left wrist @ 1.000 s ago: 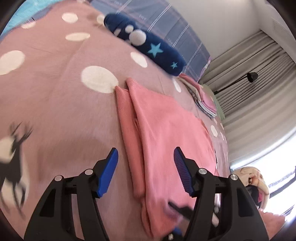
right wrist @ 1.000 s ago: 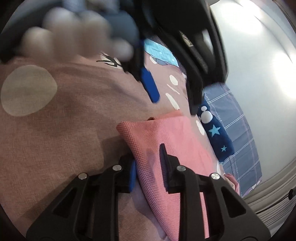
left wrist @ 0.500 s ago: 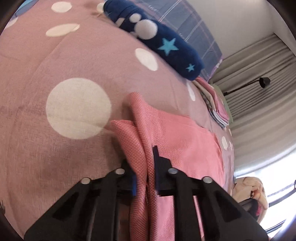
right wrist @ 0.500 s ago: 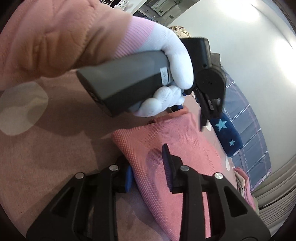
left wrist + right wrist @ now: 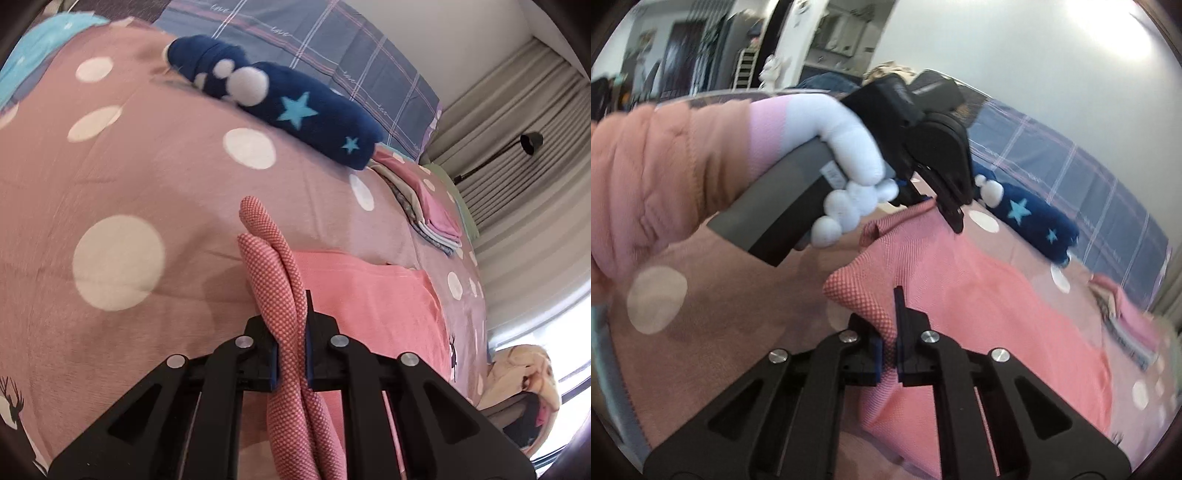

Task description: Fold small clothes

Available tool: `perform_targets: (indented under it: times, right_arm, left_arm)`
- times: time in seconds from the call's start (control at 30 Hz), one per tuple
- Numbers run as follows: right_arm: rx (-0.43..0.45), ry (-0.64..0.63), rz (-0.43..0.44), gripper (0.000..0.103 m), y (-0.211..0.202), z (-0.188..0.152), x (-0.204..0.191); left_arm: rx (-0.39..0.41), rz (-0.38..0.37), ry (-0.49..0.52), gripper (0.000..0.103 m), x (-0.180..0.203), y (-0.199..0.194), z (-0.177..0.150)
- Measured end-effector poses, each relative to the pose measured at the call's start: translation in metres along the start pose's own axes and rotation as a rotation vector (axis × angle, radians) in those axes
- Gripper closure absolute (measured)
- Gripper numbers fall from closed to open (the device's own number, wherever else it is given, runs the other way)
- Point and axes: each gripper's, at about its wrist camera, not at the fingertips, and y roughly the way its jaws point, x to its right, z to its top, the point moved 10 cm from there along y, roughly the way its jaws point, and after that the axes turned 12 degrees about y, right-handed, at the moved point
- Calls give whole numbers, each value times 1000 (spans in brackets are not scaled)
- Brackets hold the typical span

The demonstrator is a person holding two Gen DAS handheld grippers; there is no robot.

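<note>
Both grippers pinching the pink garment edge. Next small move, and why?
Probably lift and carry that edge across the garment to make the fold. The left gripper and right gripper are both shut on the pink garment, the pinched edge bunched up off the dotted bedspread while the rest lies flat. Moving both together should keep the fold line straight.

i can't see the left gripper's (image 5: 955, 206) tips, buried in the pink garment (image 5: 979, 295) at 12 o'clock. the folded stack (image 5: 1123, 325) at 3 o'clock is blurred. doorway clutter at 11 o'clock is unreadable.
</note>
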Motion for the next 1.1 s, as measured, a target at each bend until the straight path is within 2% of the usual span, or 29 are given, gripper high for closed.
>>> perform_targets:
  times: [0.23,0.43,0.6,0.83,1.1]
  right_arm:
    - [22,116,3,98,-21,2,38]
    - [-8,284,42,98,-35,-16,87]
    - [-24,428,109,98,-46,-27,124]
    - [-86,673,248,98,-59,-56,169]
    - [-85,809,317,98,-82,-80,197]
  left_arm:
    - [7,45,50,94,38,2,14]
    - [-6,70,64,94,70,12,20]
    - [-19,71,96,94,104,28,22]
    - [-62,77,139,94,145,62,21]
    - [-107,109,199,94,189,93,18]
